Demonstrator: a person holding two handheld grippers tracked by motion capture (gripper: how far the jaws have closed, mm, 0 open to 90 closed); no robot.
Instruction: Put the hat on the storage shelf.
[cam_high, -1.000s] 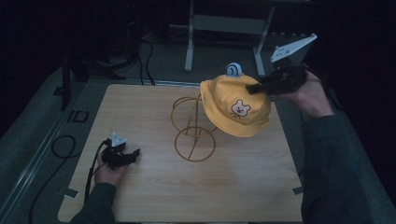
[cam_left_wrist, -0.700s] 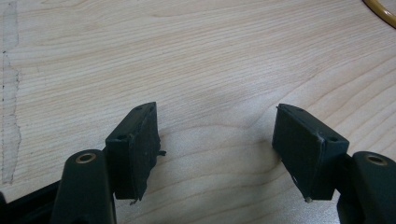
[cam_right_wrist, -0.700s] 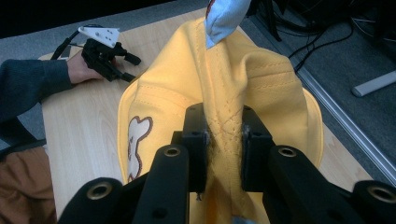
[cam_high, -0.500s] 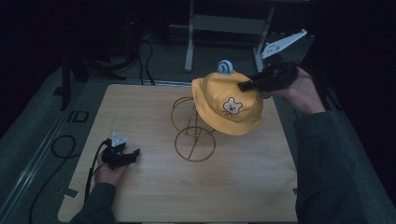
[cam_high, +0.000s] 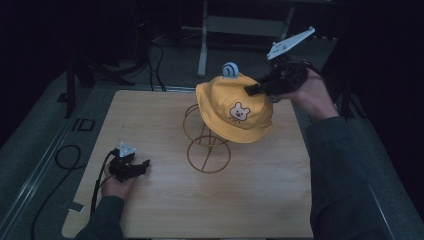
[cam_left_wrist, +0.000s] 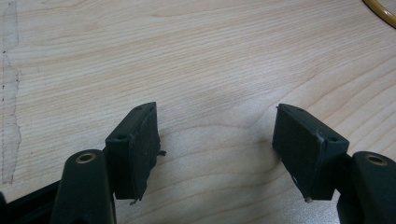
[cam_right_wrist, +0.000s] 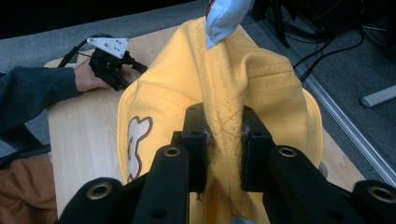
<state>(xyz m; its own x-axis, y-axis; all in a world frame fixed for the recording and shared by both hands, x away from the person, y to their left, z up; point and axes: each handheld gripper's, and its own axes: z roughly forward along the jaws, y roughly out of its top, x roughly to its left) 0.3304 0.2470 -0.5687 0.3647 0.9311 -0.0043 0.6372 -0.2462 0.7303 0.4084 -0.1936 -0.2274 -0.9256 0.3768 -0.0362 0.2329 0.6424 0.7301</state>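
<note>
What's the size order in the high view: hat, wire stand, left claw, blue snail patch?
Largest to smallest, as they look:
1. hat
2. wire stand, partly hidden under the hat
3. left claw
4. blue snail patch

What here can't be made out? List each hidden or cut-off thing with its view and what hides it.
- Top of the wire stand, high view: hidden behind the yellow hat.
- Bear patch, right gripper view: partly folded away behind the pinched fabric.
- Blue ear, right gripper view: cut by the top edge.
- Wire stand, left gripper view: cut by the corner.
</note>
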